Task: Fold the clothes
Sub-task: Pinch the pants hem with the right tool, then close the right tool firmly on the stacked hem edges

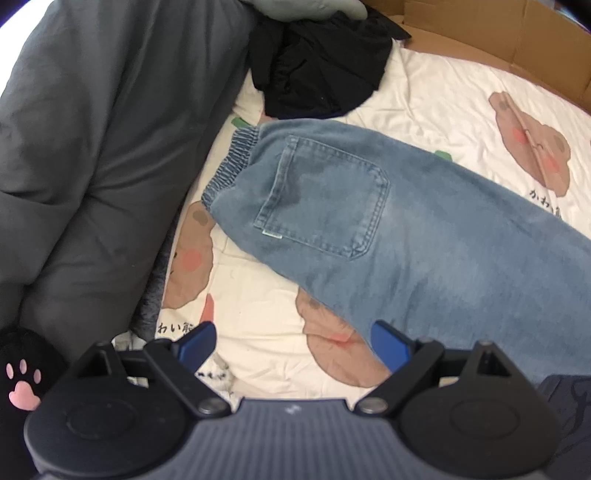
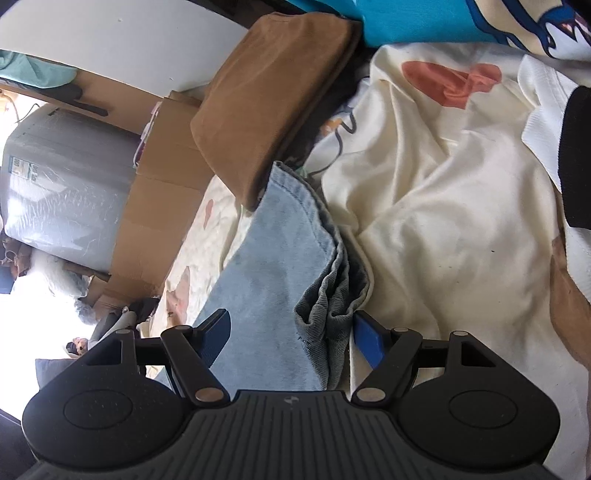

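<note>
Japanese "かわ" on the bedsheet (image 1: pixel 436 92)

A grey duvet (image 1: pixel 92 147) is bunched along the bed's left side, over a white sheet (image 1: pixel 443 96) printed with brown bears. Flattened cardboard (image 1: pixel 498 33) lines the far edge. Beyond the bed stands a plastic-wrapped grey appliance (image 2: pixel 66 184)

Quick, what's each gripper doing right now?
Left gripper: open, holding nothing, over the jeans.
Right gripper: open, fingers either side of the jeans' hem.
</note>
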`<action>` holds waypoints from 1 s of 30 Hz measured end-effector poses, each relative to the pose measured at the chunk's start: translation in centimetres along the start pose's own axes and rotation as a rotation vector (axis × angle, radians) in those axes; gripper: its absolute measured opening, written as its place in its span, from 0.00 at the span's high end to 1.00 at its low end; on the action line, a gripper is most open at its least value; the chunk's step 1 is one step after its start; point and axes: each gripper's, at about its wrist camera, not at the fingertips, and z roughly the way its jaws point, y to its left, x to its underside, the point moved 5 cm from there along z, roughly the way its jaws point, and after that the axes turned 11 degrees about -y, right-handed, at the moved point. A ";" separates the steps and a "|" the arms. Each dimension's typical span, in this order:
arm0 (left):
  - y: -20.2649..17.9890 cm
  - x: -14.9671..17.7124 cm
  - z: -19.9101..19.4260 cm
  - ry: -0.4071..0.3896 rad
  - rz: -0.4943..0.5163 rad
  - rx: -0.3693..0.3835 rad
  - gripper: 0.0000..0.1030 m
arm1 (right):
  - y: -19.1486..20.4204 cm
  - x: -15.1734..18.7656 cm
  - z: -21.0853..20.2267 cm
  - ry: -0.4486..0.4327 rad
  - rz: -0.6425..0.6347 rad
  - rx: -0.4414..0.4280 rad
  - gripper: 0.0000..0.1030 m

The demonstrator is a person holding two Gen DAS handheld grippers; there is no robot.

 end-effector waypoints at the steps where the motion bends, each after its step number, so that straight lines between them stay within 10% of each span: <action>1: 0.0 0.1 0.1 0.002 0.000 0.000 0.10 | 0.2 -0.1 0.1 -0.002 -0.002 0.003 0.27; 17: 0.1 1.5 1.3 0.030 -0.007 0.016 0.10 | -1.5 4.5 -0.7 0.081 0.186 0.021 0.25; 30: 1.0 1.3 0.9 0.029 -0.003 -0.011 0.10 | -4.8 3.9 1.2 -0.067 0.255 0.077 0.25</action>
